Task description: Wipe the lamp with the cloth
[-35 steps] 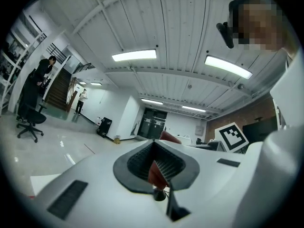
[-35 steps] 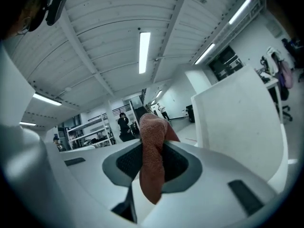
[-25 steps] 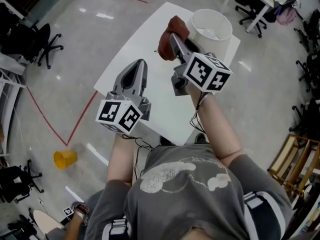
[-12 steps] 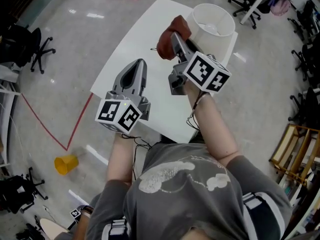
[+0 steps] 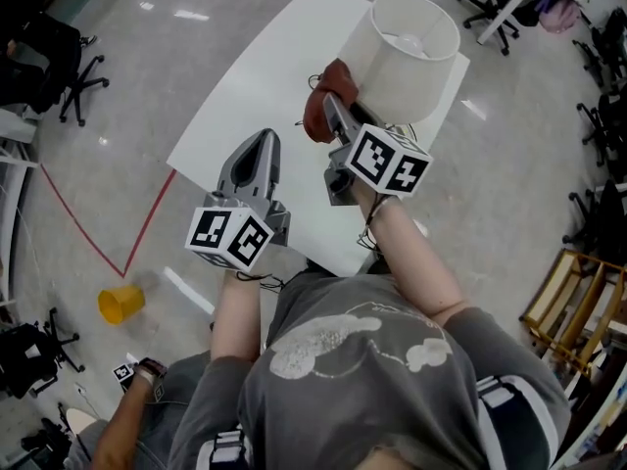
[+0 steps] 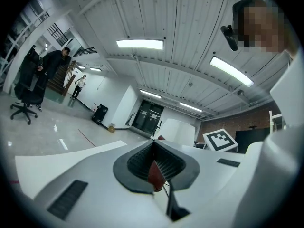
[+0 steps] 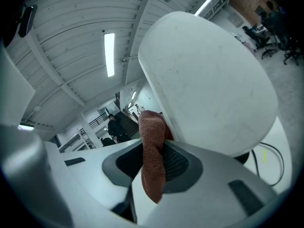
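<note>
The white worktop [image 5: 250, 81] fills the upper middle of the head view, and the lamp [image 5: 404, 59], with its white drum shade, stands at the worktop's 1 o'clock corner. The right hand-held gripper [image 5: 330, 108] reaches toward 11 o'clock, its jaws clamped on a reddish-brown cloth [image 5: 317, 117]. The cloth bunches out past the jaw tips. In the right gripper view its upper end lies against the lower side wall of the shade, seemingly touching it. The shade fills most of that view, from 12 to 3 o'clock.

The left hand-held gripper [image 5: 259, 145] hangs over the near part of the worktop, at 7 o'clock from the cloth and well apart from the lamp. Its jaws are drawn together to a point, with nothing gripped between them.

On the floor, at 8 o'clock from the worktop, lies a yellow container [image 5: 120, 304] near a red line [image 5: 147, 233].
</note>
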A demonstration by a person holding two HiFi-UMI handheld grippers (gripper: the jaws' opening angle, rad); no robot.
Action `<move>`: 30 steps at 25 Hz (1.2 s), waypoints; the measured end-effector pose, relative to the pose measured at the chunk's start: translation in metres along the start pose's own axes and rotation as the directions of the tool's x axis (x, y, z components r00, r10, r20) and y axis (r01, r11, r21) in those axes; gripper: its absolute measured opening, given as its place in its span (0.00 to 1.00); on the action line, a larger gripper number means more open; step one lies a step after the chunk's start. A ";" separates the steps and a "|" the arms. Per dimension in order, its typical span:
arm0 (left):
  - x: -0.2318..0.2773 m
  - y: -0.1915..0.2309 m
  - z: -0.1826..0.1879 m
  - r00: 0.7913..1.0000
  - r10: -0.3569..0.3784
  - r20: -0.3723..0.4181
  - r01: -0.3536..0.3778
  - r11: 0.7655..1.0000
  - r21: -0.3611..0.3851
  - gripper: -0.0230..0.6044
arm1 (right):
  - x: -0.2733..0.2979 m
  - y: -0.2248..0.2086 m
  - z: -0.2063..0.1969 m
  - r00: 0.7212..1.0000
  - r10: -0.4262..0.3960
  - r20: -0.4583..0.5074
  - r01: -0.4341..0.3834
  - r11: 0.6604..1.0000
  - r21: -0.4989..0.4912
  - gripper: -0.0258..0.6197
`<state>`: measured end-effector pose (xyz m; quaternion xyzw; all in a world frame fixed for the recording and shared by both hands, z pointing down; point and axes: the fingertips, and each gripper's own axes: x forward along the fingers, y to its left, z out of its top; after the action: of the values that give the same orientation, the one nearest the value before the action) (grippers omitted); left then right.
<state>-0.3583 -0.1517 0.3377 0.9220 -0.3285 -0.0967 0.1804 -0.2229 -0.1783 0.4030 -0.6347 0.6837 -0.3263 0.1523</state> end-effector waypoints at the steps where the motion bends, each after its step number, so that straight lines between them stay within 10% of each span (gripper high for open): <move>1: -0.004 0.000 -0.004 1.000 0.015 -0.003 -0.015 1.000 -0.005 0.05 | -0.002 -0.003 -0.007 1.000 -0.002 -0.021 0.002 1.000 -0.004 0.18; 8: -0.023 -0.013 -0.022 0.993 0.114 -0.017 -0.114 0.993 0.009 0.05 | -0.015 -0.017 -0.051 0.983 0.048 -0.175 -0.051 0.999 -0.013 0.18; 21: -0.007 -0.080 0.029 0.983 0.130 0.132 -0.145 0.983 0.113 0.05 | -0.079 0.059 0.066 0.934 0.355 -0.047 -0.358 0.923 -0.141 0.18; 30: -0.003 -0.112 0.021 0.971 0.165 0.172 -0.186 0.976 0.112 0.05 | -0.093 0.026 0.081 0.936 0.341 -0.087 -0.350 0.926 -0.141 0.18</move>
<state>-0.3029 -0.0754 0.2744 0.8880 -0.4280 -0.1338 0.1020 -0.1791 -0.1095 0.3075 -0.5039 0.8123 -0.2596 0.1370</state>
